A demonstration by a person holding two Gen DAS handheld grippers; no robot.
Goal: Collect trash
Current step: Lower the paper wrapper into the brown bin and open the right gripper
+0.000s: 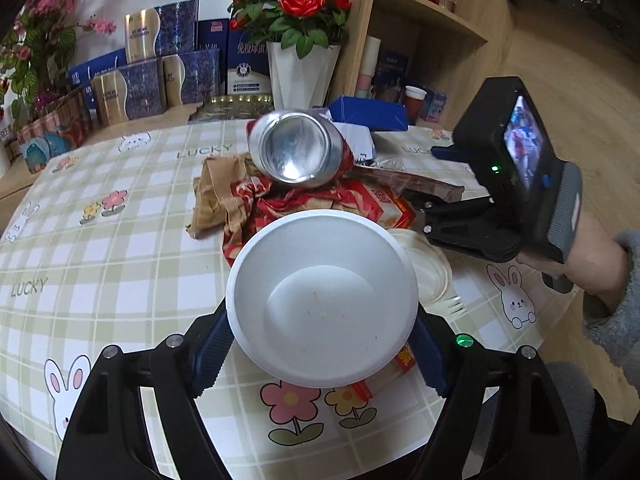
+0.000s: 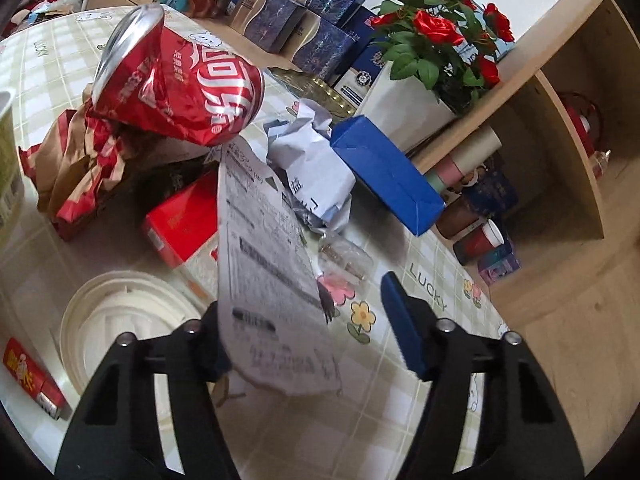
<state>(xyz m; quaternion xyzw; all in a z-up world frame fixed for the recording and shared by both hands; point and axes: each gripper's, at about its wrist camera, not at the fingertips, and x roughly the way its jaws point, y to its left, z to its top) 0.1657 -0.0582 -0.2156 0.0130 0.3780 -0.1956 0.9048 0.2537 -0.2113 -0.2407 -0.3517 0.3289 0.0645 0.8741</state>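
Note:
My left gripper (image 1: 320,344) is shut on a white paper bowl (image 1: 320,300), its blue pads pressing both sides, and holds it above the table. Beyond it lies a trash pile: a crushed red soda can (image 1: 298,148) on a brown and red paper bag (image 1: 224,196), and a red box (image 1: 380,204). My right gripper (image 2: 308,328) is open over the table; a printed paper wrapper (image 2: 264,264) leans against its left finger. The can (image 2: 176,84), crumpled white paper (image 2: 312,172), a blue box (image 2: 384,172) and a white lid (image 2: 124,320) lie ahead of it.
A white vase of red roses (image 1: 296,68) and stacked gift boxes (image 1: 160,76) stand behind the table. A wooden shelf (image 2: 560,140) with cups is at the right. A small red packet (image 2: 32,380) and a plastic fork (image 1: 452,304) lie on the checked tablecloth (image 1: 100,260).

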